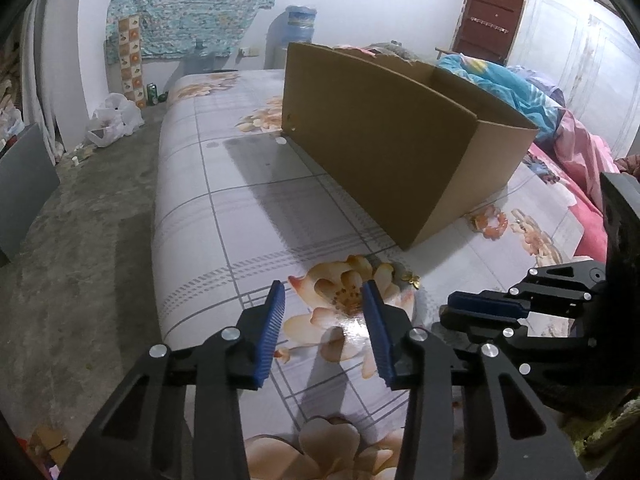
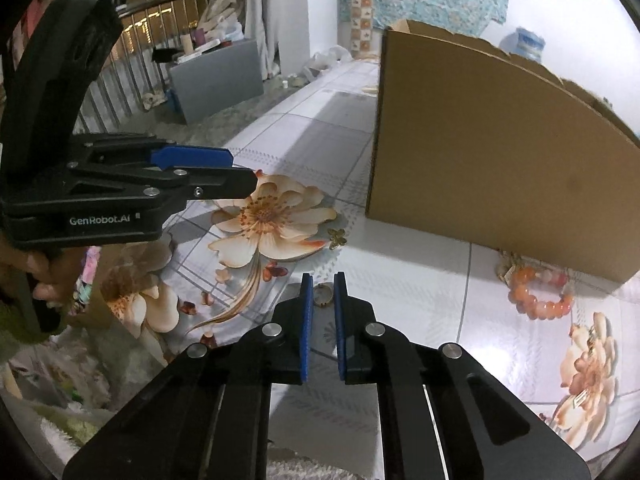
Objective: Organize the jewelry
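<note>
In the right wrist view, a small gold ring (image 2: 322, 295) lies on the floral bed sheet between the blue pads of my right gripper (image 2: 323, 280). The pads stand narrow and press on the ring from both sides. A gold flower-shaped charm (image 2: 338, 237) (image 1: 412, 279) lies just beyond it, near the corner of the cardboard box (image 2: 500, 152) (image 1: 392, 140). An orange bead bracelet (image 2: 540, 294) (image 1: 490, 222) rests at the foot of the box. My left gripper (image 1: 326, 294) (image 2: 244, 172) hovers open over a printed flower, with nothing between its pads. The right gripper (image 1: 446, 308) shows beside it.
A small gold piece (image 2: 580, 400) lies on the sheet at the right, and another gold piece (image 2: 507, 270) lies beside the bracelet. Crumpled bedding (image 1: 520, 92) is piled behind the box. The bed's left edge drops to a concrete floor (image 1: 80, 220). A hand (image 2: 44, 276) holds the left gripper.
</note>
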The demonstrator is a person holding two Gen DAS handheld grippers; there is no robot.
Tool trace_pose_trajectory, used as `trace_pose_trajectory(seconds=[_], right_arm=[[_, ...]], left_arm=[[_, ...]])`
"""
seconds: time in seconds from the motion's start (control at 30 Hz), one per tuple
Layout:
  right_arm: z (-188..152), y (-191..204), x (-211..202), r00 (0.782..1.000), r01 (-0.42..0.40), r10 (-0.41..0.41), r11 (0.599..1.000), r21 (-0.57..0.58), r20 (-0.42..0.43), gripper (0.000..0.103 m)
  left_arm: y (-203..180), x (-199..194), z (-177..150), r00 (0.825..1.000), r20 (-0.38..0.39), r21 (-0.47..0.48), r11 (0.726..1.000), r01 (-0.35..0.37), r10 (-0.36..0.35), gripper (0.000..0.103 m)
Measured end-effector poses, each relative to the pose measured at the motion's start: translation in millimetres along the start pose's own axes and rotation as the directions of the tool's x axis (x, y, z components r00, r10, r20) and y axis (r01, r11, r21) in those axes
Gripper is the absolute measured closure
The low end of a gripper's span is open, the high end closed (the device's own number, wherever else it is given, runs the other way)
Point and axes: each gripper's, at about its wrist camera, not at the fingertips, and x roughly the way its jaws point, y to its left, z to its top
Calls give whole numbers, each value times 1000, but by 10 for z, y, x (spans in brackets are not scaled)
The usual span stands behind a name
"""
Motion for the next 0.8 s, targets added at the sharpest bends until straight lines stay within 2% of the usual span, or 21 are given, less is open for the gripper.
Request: trace_pose_trajectory(seconds=[0.07,0.1,0.43,0.57,0.8], right_arm=[[-15,-63,-26,1000,-9,10,999,31,-1,98],[-37,-102,-51,1000,-6,6,999,42,-6,103],[-295,-576,-307,996,90,-87,979,185,-23,103],[-344,-677,-345,993,117,-115,966,231,-23,103],[-411,-781,-401,998,66,-69,959,276,3,97]], left_arm=[[-12,4,5,1000,-4,-2,1000,12,-12,64],[-26,5,9,1000,-5,-3,1000,21,-21,64],[-390,209,66,992,-56,61,992,114,-111,64],[-499,282,75,992,-76,96,989,111,-104,67],[-636,461,164,993,-113,167,984,60,-41,82]])
